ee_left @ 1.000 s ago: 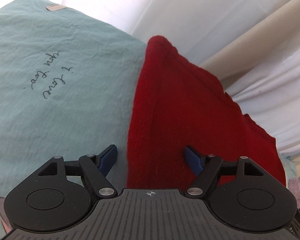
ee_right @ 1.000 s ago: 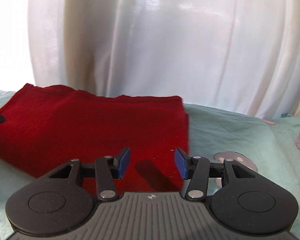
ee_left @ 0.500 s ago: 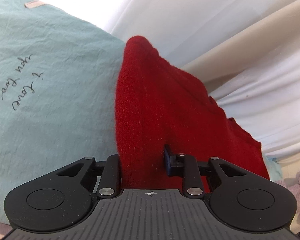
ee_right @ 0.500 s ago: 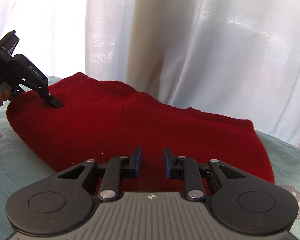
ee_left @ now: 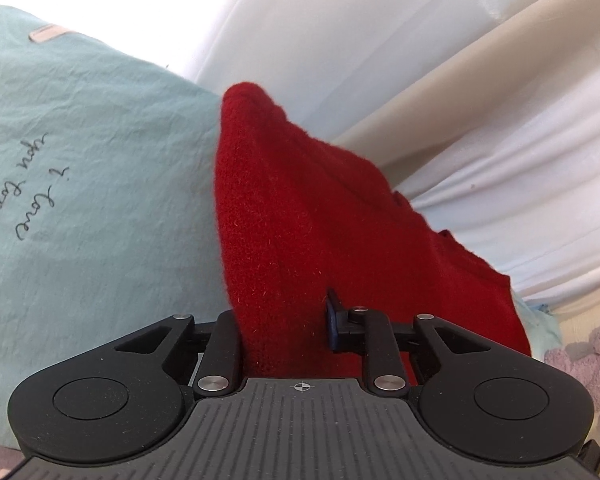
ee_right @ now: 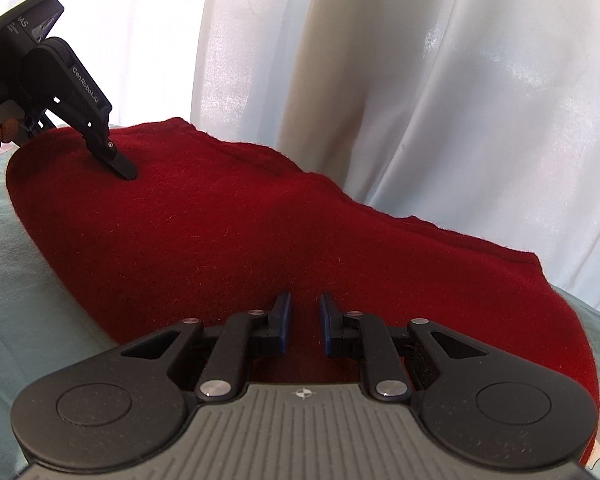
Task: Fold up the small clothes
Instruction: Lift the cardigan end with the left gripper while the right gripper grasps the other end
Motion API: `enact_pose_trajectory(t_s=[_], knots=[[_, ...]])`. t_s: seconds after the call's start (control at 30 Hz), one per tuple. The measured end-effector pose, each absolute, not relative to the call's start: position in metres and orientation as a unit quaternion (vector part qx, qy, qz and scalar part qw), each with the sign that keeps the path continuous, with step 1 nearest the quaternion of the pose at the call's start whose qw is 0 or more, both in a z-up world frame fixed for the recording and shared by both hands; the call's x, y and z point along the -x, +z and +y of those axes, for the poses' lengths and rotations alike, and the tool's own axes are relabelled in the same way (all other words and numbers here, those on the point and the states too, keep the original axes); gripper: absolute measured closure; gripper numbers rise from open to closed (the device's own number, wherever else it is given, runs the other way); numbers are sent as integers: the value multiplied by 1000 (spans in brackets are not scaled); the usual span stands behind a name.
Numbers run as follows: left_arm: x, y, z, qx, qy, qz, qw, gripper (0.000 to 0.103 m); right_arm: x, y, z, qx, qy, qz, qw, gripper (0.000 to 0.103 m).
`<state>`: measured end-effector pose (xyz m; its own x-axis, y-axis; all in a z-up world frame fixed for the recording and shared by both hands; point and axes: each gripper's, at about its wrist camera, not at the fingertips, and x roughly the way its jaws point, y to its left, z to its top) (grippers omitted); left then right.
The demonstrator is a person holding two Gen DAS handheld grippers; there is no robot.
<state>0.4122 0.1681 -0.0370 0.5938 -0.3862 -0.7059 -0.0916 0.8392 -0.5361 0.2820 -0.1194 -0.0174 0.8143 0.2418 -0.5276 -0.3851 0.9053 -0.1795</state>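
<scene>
Left gripper point(ee_left: 286, 316) pinches the left end of the red knit garment point(ee_left: 320, 216). Right gripper point(ee_right: 303, 322) nearly closed on its near edge; grip unclear. Garment lies on teal sheet point(ee_left: 92, 184).

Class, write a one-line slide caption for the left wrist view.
Left hand-held gripper shut on the edge of a red knit garment lying on a pale teal sheet.

Garment point(ee_right: 260, 240) on bedsheet point(ee_left: 100, 200), curtain point(ee_right: 420, 80) behind, plush toy point(ee_left: 580, 364) right of garment
</scene>
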Motion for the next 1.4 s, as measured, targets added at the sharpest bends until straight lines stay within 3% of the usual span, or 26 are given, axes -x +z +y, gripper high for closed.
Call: enact_pose_trajectory(t_s=[0.17,0.27,0.33,0.43,0.53,0.77,0.9,1.0,1.07,1.17,1.23,1.3,1.4], knots=[[-407,19,128,235,-116,417,870,80,-284,-12,-122,134,170,266,939,88],[-403,45,93,207,-145,404,879,80,-284,8,-132,72,174,259,947,88],[-405,54,75,198,-155,402,880,80,-282,15,-136,44,180,241,953,88],[-407,59,48,178,-177,404,880,80,-301,-8,-135,6,204,311,928,88],[-410,63,14,136,-192,406,883,80,-300,0,-156,-44,212,307,927,88],[-413,32,-70,36,-217,409,885,77,-294,15,-250,-168,150,302,926,87],[-408,-4,-99,-15,-253,433,865,69,-290,11,-298,-223,127,315,914,86],[-398,-15,-98,-14,-267,417,869,54,-288,10,-321,-270,136,316,899,85],[-385,-9,-93,-17,-271,400,876,53,-289,9,-337,-307,152,321,883,81],[-363,5,-88,-16,-280,374,884,49,-294,10,-346,-355,185,320,858,60],[-346,12,-84,-25,-287,357,889,44,-303,10,-344,-380,205,314,846,33],[-335,16,-85,-46,-298,341,890,36,-305,8,-344,-399,219,309,835,29],[-321,15,-81,-63,-275,336,899,36,-316,10,-345,-424,228,315,818,23]])
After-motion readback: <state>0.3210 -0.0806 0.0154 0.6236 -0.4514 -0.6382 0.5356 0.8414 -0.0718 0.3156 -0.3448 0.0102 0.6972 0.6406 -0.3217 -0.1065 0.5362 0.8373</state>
